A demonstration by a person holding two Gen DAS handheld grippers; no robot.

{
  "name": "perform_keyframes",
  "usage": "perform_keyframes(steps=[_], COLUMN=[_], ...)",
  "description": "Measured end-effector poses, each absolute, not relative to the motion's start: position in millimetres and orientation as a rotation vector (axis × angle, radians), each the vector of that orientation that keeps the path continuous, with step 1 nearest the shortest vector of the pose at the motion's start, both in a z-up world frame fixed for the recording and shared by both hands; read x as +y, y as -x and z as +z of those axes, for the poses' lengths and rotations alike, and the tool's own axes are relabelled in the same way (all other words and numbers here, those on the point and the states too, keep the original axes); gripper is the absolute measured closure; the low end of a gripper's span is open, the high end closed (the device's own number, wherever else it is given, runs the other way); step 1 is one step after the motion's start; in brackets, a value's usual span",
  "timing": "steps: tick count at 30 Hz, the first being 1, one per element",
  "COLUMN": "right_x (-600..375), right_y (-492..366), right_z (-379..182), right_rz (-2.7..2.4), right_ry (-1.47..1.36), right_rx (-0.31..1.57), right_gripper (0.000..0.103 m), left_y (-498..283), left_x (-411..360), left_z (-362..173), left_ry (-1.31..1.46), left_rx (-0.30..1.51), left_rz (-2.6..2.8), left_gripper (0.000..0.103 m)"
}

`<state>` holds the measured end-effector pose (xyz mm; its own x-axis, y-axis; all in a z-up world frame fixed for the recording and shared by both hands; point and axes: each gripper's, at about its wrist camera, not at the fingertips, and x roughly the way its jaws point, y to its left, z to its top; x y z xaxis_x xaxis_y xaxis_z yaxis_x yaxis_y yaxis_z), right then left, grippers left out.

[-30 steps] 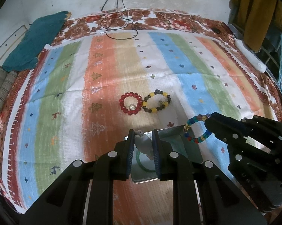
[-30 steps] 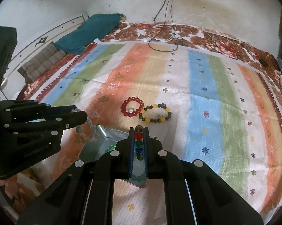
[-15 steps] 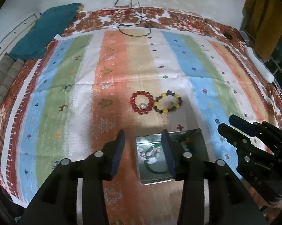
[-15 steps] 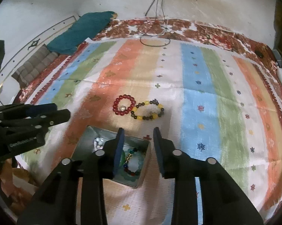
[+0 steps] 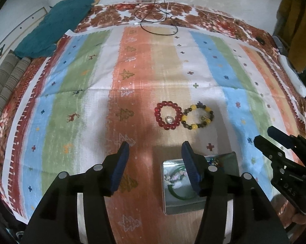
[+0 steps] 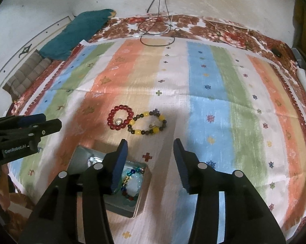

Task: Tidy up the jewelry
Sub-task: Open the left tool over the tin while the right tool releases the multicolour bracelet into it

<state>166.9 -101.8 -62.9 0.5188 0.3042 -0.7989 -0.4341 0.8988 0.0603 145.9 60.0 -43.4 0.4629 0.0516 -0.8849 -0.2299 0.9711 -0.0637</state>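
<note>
A red bead bracelet [image 5: 168, 115] [image 6: 120, 117] and a yellow-and-dark bead bracelet [image 5: 198, 118] [image 6: 148, 123] lie side by side, touching, on the striped cloth. A grey metal tin [image 5: 230, 158] [image 6: 79, 158] sits nearer, holding a green bangle [image 5: 179, 193], a pale bead bracelet and a multicoloured bead bracelet [image 6: 130, 183]. My left gripper [image 5: 155, 158] is open and empty above the cloth, just left of the tin. My right gripper [image 6: 149, 156] is open and empty above the tin's far right corner.
The striped cloth [image 5: 77, 105] covers a bed with a floral border. A teal cloth [image 5: 57, 26] and folded striped blankets [image 5: 4, 81] lie at the far left. Black cables [image 5: 157, 18] trail at the far edge. A white object [image 5: 293, 79] lies at the right edge.
Both grippers opened and let their bracelets fall into the tin. Both have since risen and opened wider.
</note>
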Motion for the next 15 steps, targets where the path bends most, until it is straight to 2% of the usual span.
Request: perform_keyframes(steps=[6,8,15], right_x=[-103.5,-103.0,-97.4], right_y=[-180.4,-185.6,-199.7], right_z=[-65.2,-67.5,-78.4], right_rz=[0.417,0.410,0.409], right_ry=[0.170,0.171,0.176], right_rx=[0.919,0.925,0.958], right_gripper=[0.055,0.051,0.044], left_y=[-161.7,-164.7,-178.3], left_x=[59.4,60.0,66.6], left_z=[-43.8,-43.9,-51.6], left_ry=[0.145,0.137,0.122], left_rx=[1.084,1.082,1.102], left_rz=[0.171,0.168,0.185], left_gripper=[0.042,0.040,0.038])
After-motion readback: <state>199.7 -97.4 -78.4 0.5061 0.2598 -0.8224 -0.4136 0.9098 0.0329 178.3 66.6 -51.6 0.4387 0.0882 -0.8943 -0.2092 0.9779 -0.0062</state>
